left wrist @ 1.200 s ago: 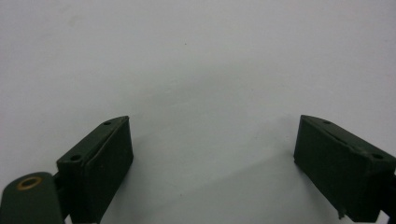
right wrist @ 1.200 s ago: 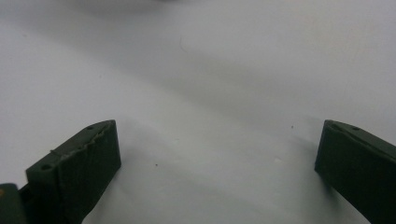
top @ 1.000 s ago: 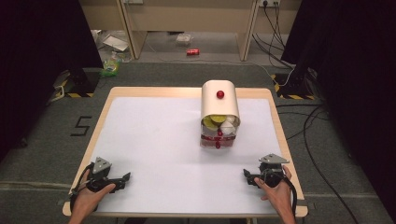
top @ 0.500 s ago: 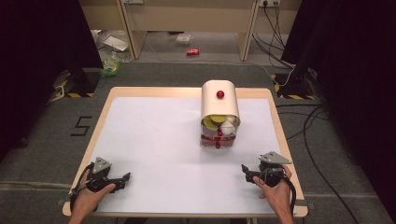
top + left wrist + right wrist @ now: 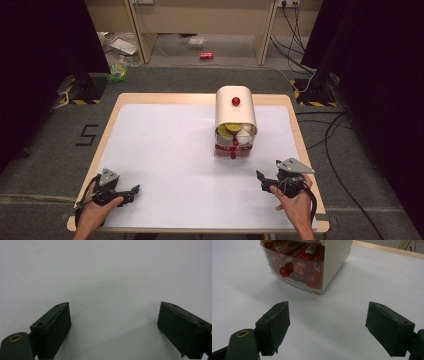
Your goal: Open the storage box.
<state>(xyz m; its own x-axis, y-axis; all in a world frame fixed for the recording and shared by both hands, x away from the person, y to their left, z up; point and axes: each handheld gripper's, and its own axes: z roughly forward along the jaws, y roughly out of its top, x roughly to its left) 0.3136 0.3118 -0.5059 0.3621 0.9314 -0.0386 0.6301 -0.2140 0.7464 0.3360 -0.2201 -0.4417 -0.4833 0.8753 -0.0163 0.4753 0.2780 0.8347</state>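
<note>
1. The small cream drawer cabinet stands on the far right part of the white table, its front facing the near edge.
2. Its upper drawer shows yellow and white pieces through a clear front; the lower drawer is packed with red wrapped packets and has a red knob.
3. Another red knob sits on the cabinet's top.
4. The right gripper hangs near the right near corner, pointing left, well short of the cabinet. Its jaws have just been closing a little, yet they stand wide apart with bare tabletop between them, gripping nothing.
5. The left gripper rests at the left near corner, well apart from the cabinet, jaws spread wide over plain white tabletop, holding nothing.
</note>
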